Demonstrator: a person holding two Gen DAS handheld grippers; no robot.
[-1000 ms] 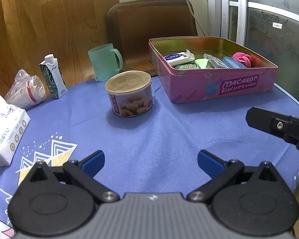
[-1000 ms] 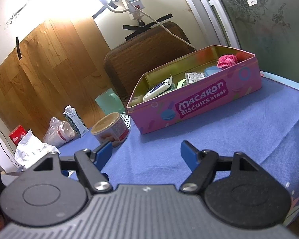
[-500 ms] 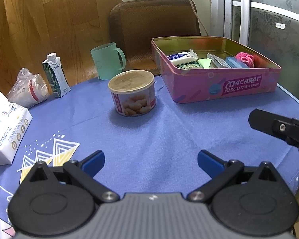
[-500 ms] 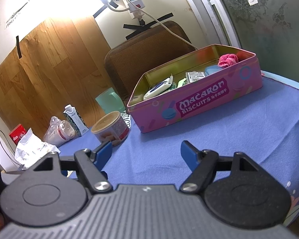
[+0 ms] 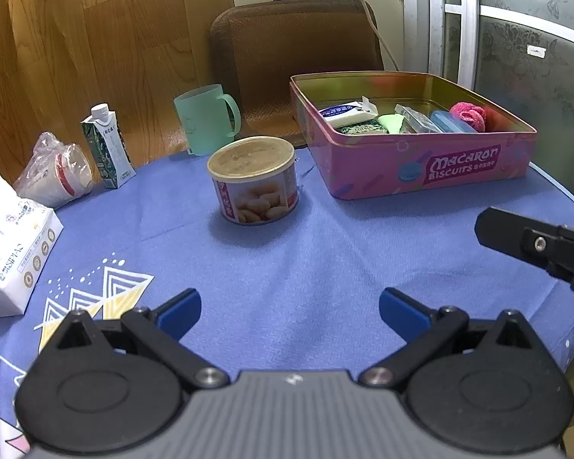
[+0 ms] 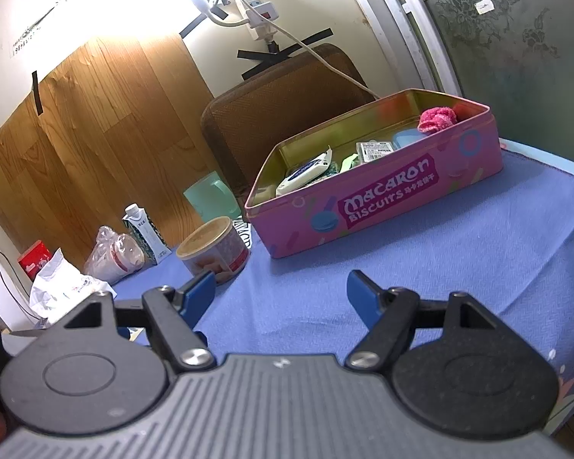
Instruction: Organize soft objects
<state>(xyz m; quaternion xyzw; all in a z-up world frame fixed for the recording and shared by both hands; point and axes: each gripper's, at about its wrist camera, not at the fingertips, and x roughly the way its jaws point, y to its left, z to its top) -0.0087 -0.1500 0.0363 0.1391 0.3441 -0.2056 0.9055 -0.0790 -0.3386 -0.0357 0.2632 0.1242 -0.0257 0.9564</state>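
Observation:
A pink Macaron Biscuits tin point(image 5: 432, 170) point(image 6: 379, 206) stands open at the table's far right. Inside lie a white tissue pack point(image 5: 344, 112) point(image 6: 306, 170), a green sponge point(image 5: 359, 128), a pale green piece point(image 5: 390, 121), a clear packet point(image 5: 413, 116) point(image 6: 375, 149), a blue lid point(image 5: 449, 122) point(image 6: 407, 137) and a fluffy pink cloth point(image 5: 467, 113) point(image 6: 436, 119). My left gripper point(image 5: 289, 311) is open over bare blue tablecloth, with nothing between its fingers. My right gripper point(image 6: 281, 294) is open too and holds nothing; part of it point(image 5: 535, 244) shows in the left wrist view.
A round biscuit can point(image 5: 254, 179) point(image 6: 214, 248) stands left of the tin. Behind it are a green mug point(image 5: 206, 118), a small milk carton point(image 5: 107, 145), a bagged cup point(image 5: 53, 176) and a white tissue pack point(image 5: 11, 252). A brown chair point(image 5: 298, 61) is beyond the table.
The left wrist view has drifted slightly, so the tin and can sit a little further right. Both grippers stay open and empty.

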